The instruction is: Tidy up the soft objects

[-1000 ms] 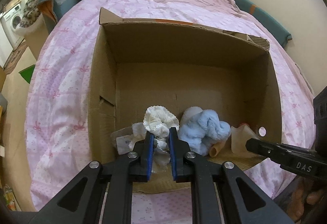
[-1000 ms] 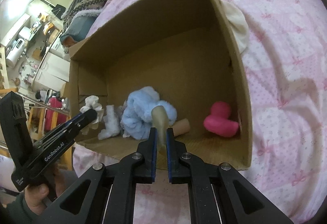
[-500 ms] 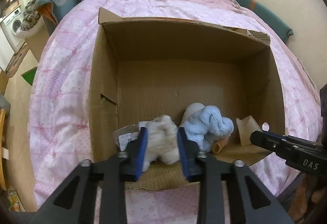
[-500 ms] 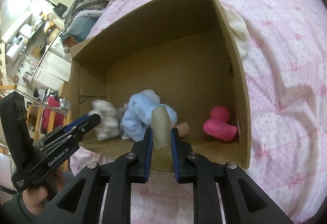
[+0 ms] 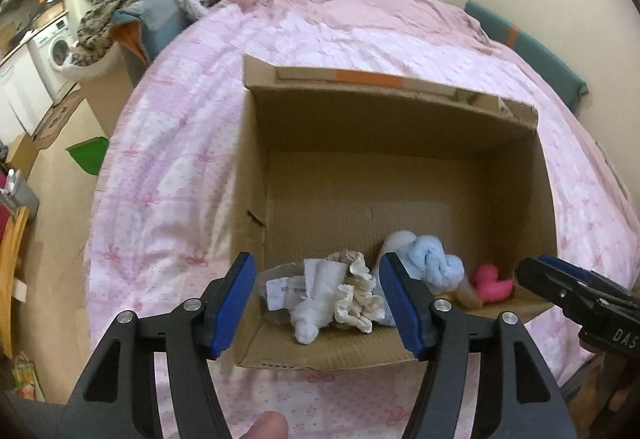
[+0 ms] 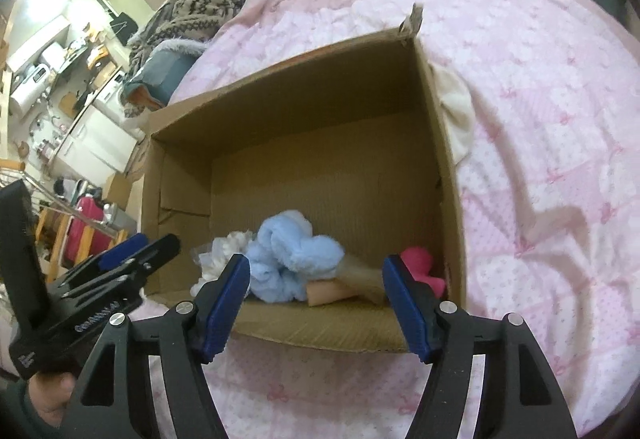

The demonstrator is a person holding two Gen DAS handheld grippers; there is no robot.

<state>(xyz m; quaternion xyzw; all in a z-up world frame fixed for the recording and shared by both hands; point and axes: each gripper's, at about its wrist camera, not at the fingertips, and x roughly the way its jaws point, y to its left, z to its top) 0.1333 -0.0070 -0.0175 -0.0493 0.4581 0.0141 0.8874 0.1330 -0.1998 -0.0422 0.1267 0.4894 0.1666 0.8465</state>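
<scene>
A crumpled white frilled cloth bundle (image 5: pixel 340 297) lies at the near left of the open brown cardboard box (image 5: pixel 400 143), touching a fluffy light-blue plush toy (image 5: pixel 434 265) on its right; further right sit a beige rubbery piece (image 6: pixel 362 273) and a pink rubber duck (image 5: pixel 490 281). These look light, limp and squashy, so a pinch on a thick fold or the plush's bulk should hold best; thin frills could slip out. The box rests on a bed with a pink patterned quilt (image 5: pixel 168 175). The left claw (image 5: pixel 318 301) is spread wide and empty above the box's near edge, where a second ago it pinched the white bundle. The right claw (image 6: pixel 316 303) is likewise wide and empty, having let go of the beige piece.
</scene>
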